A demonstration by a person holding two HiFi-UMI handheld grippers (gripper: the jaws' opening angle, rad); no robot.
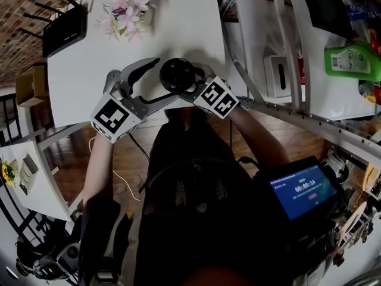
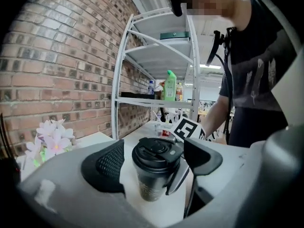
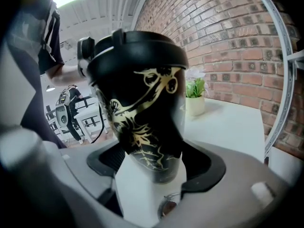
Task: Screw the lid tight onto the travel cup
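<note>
A black travel cup (image 1: 177, 73) with gold print (image 3: 142, 113) stands on the white table (image 1: 178, 16) near its front edge, with a black lid (image 2: 156, 152) on top. My right gripper (image 3: 156, 163) reaches in from the right, and its pads press on both sides of the cup's lower body. In the head view its marker cube (image 1: 215, 97) sits just right of the cup. My left gripper (image 2: 154, 163) comes from the left at lid height. Its jaws stand wide on either side of the lid with small gaps showing. One right gripper finger (image 2: 178, 177) shows beside the cup.
Pink flowers (image 1: 128, 11) in a small pot and a black router (image 1: 65, 22) stand at the table's far side. A white metal shelf (image 1: 286, 40) with a green bottle (image 1: 351, 61) is to the right. A brick wall (image 2: 57, 56) lies behind the table.
</note>
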